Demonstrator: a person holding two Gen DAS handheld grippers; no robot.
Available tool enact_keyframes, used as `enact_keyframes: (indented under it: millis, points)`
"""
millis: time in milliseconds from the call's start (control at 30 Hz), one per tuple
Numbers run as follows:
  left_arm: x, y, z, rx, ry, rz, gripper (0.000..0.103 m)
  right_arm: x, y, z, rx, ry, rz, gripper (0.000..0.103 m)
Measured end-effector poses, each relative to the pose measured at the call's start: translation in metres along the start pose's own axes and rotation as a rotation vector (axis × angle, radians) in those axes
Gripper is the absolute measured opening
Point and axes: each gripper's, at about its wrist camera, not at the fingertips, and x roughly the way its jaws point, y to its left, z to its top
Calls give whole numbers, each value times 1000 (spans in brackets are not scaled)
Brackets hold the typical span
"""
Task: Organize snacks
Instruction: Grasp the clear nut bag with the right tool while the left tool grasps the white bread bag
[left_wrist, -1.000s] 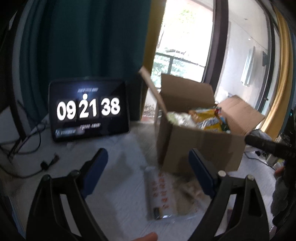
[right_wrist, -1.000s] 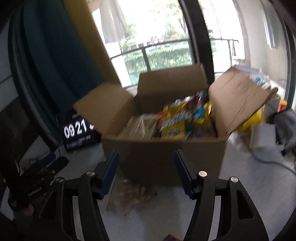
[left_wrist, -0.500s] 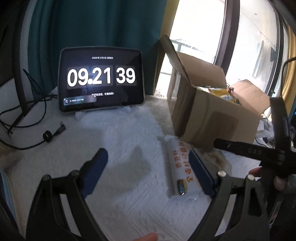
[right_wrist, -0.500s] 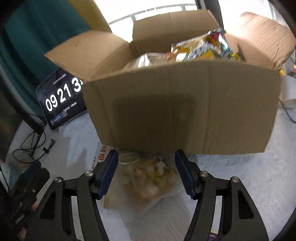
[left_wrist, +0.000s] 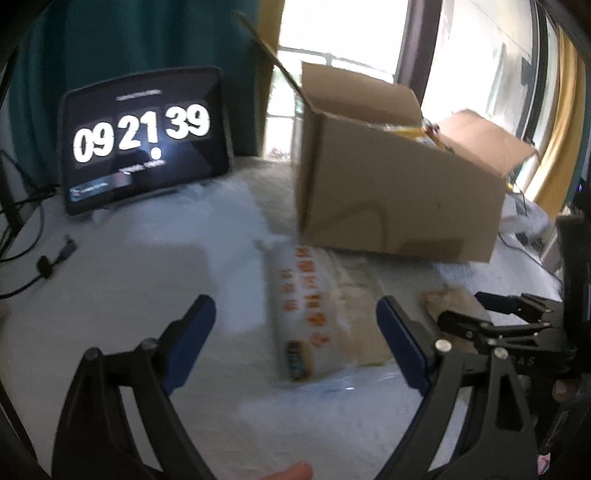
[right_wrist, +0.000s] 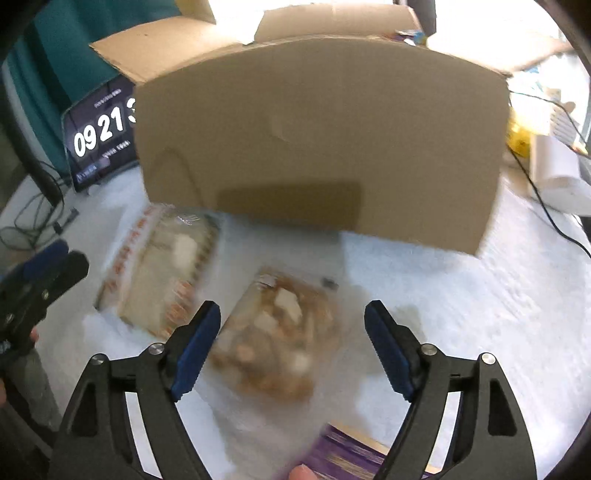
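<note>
An open cardboard box (left_wrist: 399, 206) (right_wrist: 321, 144) with snack packets inside stands on the white table. In front of it lie a clear bag with orange print (left_wrist: 306, 306) (right_wrist: 162, 273) and a clear bag of brown snacks (right_wrist: 277, 336). My left gripper (left_wrist: 295, 332) is open and empty, just above the orange-print bag. My right gripper (right_wrist: 291, 339) is open and empty, its fingers either side of the brown snack bag. The right gripper also shows in the left wrist view (left_wrist: 517, 325).
A tablet showing a clock (left_wrist: 144, 136) (right_wrist: 99, 136) stands at the back left with cables (left_wrist: 33, 258) beside it. A purple packet (right_wrist: 351, 454) lies at the near edge. White items and cables (right_wrist: 554, 166) lie right of the box.
Both grippers have dropped lower toward the table. The right gripper moved right from the orange-print bag to over the brown snack bag. Both stayed open.
</note>
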Motion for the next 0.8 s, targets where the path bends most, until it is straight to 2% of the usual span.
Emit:
enact_keyframes:
  millis: [100,267,367,400,467,633,800]
  points:
    - [14,-15,0,11,38,4,90,-3,-24,-10,23,17,-3,83]
    - [40,-36,0,48,110,19,90,-14,-43,-23,-18,-26,29,83]
    - [58,-45,-2,94,163,58,94,-16,-49,-27,-26,-44,52,82]
    - [59,-46,-2,97,166,59,94,-17,-50,-27,-21,-47,60,81]
    - [63,-48,-1,110,181,69,94,-19,-55,-27,-7,-55,75,72]
    - [61,-51,-1,119,192,79,89,-20,-50,-25,-18,-70,100,68]
    - [46,-58,-8,106,193,57,86,-33,-44,-29,-70,-102,109,68]
